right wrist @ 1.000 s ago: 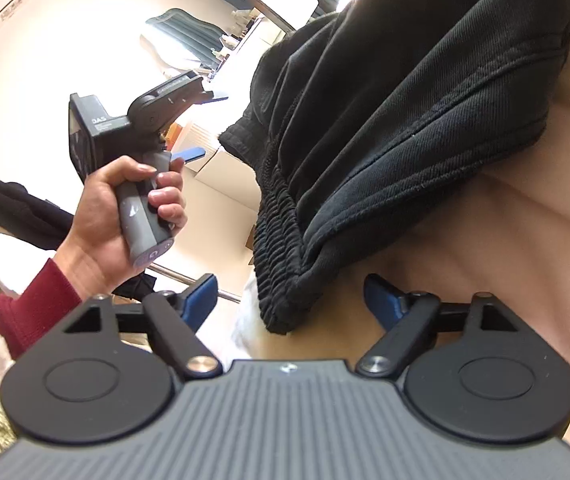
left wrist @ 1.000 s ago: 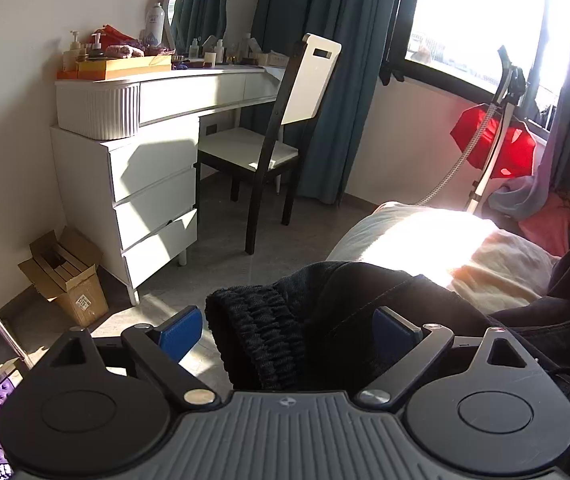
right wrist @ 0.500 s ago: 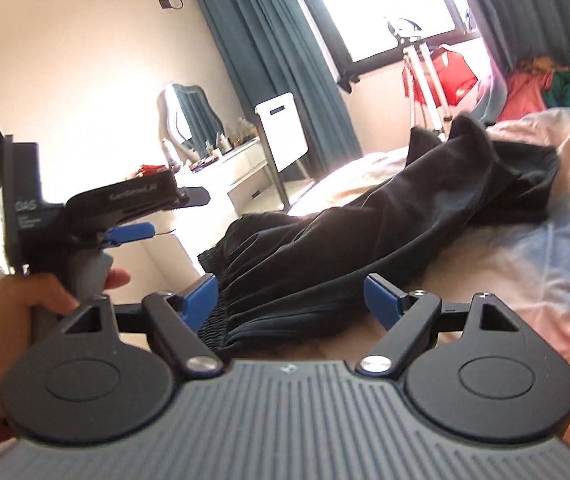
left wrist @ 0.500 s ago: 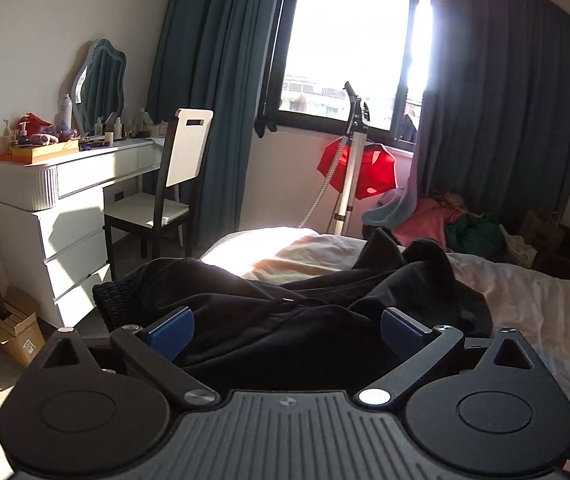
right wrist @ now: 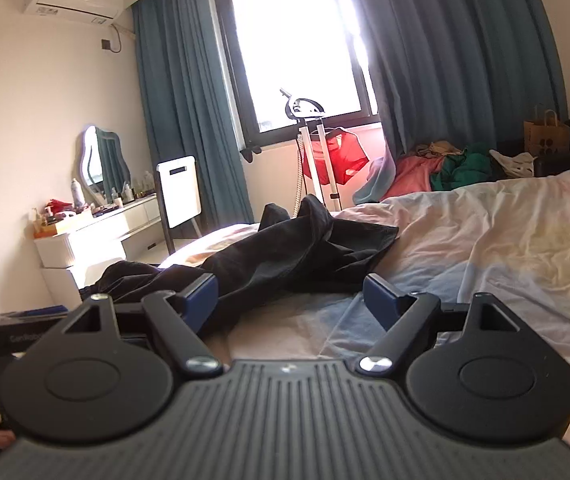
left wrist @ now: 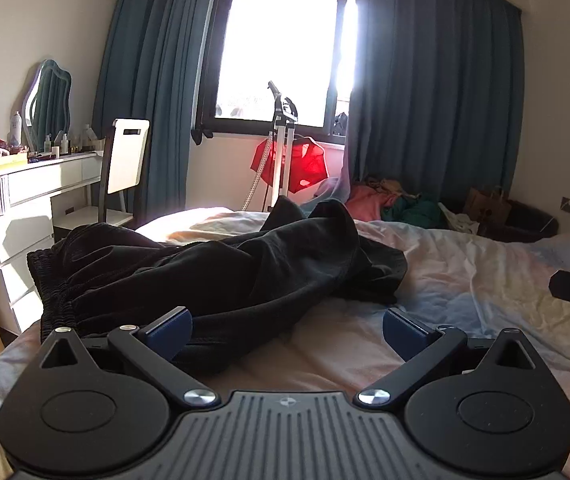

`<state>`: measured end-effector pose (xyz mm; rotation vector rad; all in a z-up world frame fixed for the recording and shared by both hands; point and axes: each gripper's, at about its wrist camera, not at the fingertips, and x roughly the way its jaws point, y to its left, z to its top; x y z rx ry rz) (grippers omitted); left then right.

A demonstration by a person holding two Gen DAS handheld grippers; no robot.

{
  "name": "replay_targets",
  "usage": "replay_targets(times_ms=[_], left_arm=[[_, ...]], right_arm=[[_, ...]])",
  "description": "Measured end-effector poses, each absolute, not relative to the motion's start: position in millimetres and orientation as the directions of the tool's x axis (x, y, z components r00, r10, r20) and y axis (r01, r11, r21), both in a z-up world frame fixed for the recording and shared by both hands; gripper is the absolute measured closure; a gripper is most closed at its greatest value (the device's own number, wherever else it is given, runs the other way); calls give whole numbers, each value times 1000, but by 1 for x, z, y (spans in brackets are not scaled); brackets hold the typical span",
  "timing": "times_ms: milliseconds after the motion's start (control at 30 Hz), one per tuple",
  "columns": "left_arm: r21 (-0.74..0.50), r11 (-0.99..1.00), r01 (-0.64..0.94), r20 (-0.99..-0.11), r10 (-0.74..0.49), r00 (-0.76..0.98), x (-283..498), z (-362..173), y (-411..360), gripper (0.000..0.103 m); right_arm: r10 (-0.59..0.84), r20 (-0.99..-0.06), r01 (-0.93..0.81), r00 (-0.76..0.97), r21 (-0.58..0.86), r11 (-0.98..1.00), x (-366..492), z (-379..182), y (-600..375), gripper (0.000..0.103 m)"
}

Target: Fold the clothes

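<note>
My left gripper (left wrist: 287, 326) hangs low over the bed (left wrist: 485, 280) with its blue fingers (left wrist: 169, 326) spread wide apart and nothing between them, and my right gripper (right wrist: 291, 300) sits the same way, fingers parted and empty. The black trousers (left wrist: 213, 276) lie rumpled on the pale sheet just ahead of both tools, the ribbed waistband (left wrist: 51, 300) at the bed's left edge near the white dresser (left wrist: 13, 216) and the legs bunched toward the window. In the left view my left finger overlaps the near edge of the cloth, though I cannot tell whether it touches.
</note>
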<state>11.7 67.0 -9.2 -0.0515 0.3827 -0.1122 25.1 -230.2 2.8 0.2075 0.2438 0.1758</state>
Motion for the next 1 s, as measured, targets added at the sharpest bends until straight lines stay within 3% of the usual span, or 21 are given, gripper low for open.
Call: replay_targets(times_ms=[533, 800, 1000], left_arm=[[28, 997, 77, -493, -53, 868, 50, -43, 58, 1], [120, 983, 140, -516, -59, 854, 122, -54, 23, 1], [102, 987, 121, -527, -50, 848, 218, -68, -3, 3]], right_arm=[[131, -238, -64, 962, 270, 961, 23, -3, -254, 21], [69, -275, 14, 959, 287, 958, 28, -9, -276, 21], [5, -327, 93, 945, 283, 955, 44, -22, -294, 21]])
